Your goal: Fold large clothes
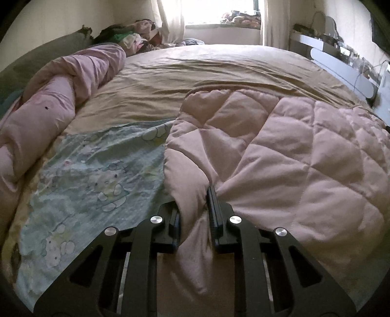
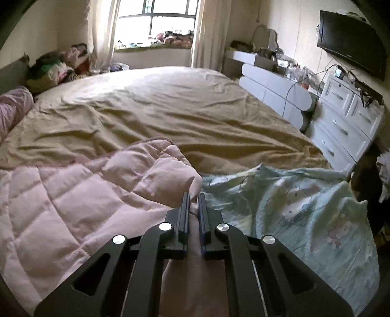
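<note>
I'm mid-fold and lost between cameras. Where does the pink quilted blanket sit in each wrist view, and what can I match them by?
Left wrist: the pink quilted blanket fills the right half, bunched between the left gripper fingers at lower centre.
Right wrist: it fills the lower left, its edge pinched in the right gripper.
Shared landmark: the bright window beyond the far side of the bed.

Your pale pink quilted comforter lies puffy and partly doubled over on the bed, its bunched near edge at 6 o'clock, spreading toward 3.
</note>
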{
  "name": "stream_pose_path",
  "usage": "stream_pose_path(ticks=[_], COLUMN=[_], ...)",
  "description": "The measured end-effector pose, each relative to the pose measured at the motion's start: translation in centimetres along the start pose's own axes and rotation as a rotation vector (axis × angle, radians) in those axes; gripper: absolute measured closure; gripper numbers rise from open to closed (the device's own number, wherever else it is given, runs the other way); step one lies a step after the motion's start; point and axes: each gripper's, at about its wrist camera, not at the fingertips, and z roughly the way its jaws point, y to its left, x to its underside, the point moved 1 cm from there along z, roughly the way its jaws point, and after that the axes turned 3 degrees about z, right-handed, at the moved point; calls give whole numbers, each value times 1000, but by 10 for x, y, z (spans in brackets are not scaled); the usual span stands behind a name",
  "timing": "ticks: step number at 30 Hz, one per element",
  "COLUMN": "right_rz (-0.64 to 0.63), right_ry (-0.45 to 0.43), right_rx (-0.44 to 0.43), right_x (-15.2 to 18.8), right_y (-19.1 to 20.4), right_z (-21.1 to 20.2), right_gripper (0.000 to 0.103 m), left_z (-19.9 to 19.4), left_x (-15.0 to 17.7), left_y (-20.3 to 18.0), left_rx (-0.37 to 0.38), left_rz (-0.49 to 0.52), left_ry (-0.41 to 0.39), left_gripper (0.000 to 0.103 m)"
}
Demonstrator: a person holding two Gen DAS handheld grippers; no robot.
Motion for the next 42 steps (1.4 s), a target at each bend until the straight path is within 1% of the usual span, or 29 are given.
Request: stream_pose_path(ticks=[8,12,13,15,17,19,20,21,22,23,24,25,26,29,30,32,34,36,38,39,42], right_rz=[-12,-16,-21,-25,-16,37,60,82,84,68,44,27,7,-50,-82,-144,-188,-220,-253,-275,-307], right_ry=[104,126,128,134,127,102,71,30,2,-18,-37,-49,-58,-57,-50,-34,-11,1,9,19,85], right_rx=[23,30,36,52,73,51,17,-29,-65,-101,-137,-163,-209,-316,-348,-381,-405,-427,-429,-416,-382], right_x=[26,30,30,30,29,26,26,26,27,29,32,34,38,49,52,58,63,68,72,72,73], right_y=[4,5,6,7,6,-2,-5,-9,-9,-7,-3,0,6,28,38,59,78,94,106,114,128], right_z=[46,51,51,48,38,18,5,-12,-28,-42,-57,-70,-84,-116,-125,-135,-140,-143,-142,-138,-120], right_gripper=[96,95,92,90,80,49,43,37,37,37,37,37,37,37,37,37,37,37,37,37,37], left_z=[19,21,21,18,10,0,-5,-11,-22,-31,-44,-53,-67,-86,-89,-90,-84,-78,-69,-62,-32], left_x=[4,6,6,6,6,6,5,5,4,3,3,2,2,2,3,5,8,12,13,14,19], left_y=[-5,-6,-5,-5,-4,-1,2,5,10,13,16,16,15,-1,-9,-27,-49,-67,-82,-88,-96], left_rx=[13,12,18,14,5,-8,-14,-23,-35,-44,-52,-57,-55,-2,18,68,133,159,191,201,199], left_rz=[5,-2,-11,-17,-27,-28,-25,-25,-29,-34,-36,-36,-34,-11,2,17,25,44,59,56,34], left_ry=[4,1,3,-2,-10,-25,-32,-41,-62,-80,-107,-127,-148,-159,-153,-132,-100,-76,-50,-25,69], left_gripper=[91,91,91,91,88,80,72,68,61,57,56,51,44,35,33,27,24,24,24,23,22])
